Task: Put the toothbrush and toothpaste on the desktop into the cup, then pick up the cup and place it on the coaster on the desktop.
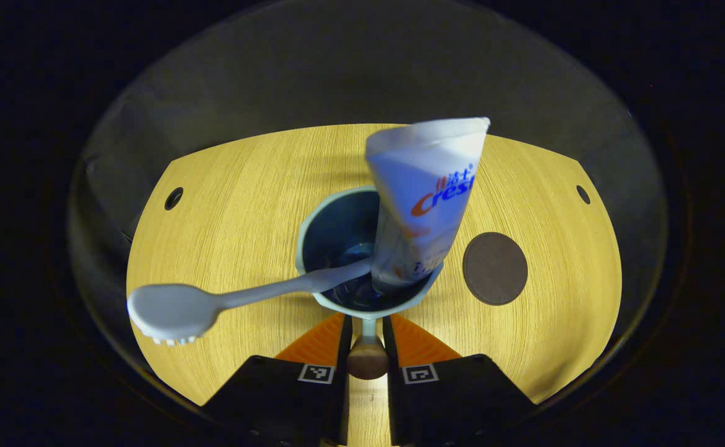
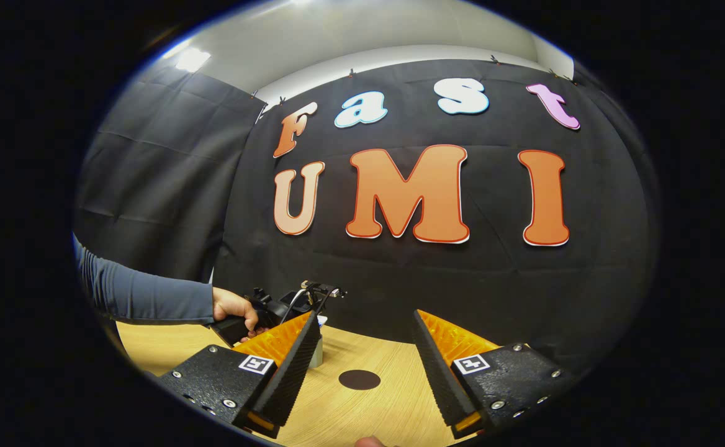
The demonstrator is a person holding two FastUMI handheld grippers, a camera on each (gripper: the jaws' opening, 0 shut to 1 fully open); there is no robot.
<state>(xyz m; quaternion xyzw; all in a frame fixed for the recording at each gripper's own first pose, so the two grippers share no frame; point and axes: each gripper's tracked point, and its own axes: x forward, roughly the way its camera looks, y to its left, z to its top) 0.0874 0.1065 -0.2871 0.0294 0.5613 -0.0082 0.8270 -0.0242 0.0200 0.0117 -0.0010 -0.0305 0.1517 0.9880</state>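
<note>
A pale blue cup (image 1: 313,214) with a dark inside sits just ahead of my left gripper (image 1: 367,324). Both fingers press on its small handle (image 1: 367,357), so that gripper is shut on the cup. A white toothpaste tube (image 1: 427,198) stands in the cup, leaning right. A grey toothbrush (image 1: 213,301) leans out over the left rim, head outward. The round dark coaster (image 1: 495,268) lies on the wooden desktop right of the cup. My right gripper (image 2: 367,332) hangs open over the desktop with nothing in it, and the coaster (image 2: 359,379) lies between its fingers, farther off.
The round wooden desktop (image 1: 226,205) has two small holes (image 1: 174,198) near its far edge. A sleeved arm and hand (image 2: 233,307) hold the other gripper at the left in the right gripper view. Black cloth walls surround the table.
</note>
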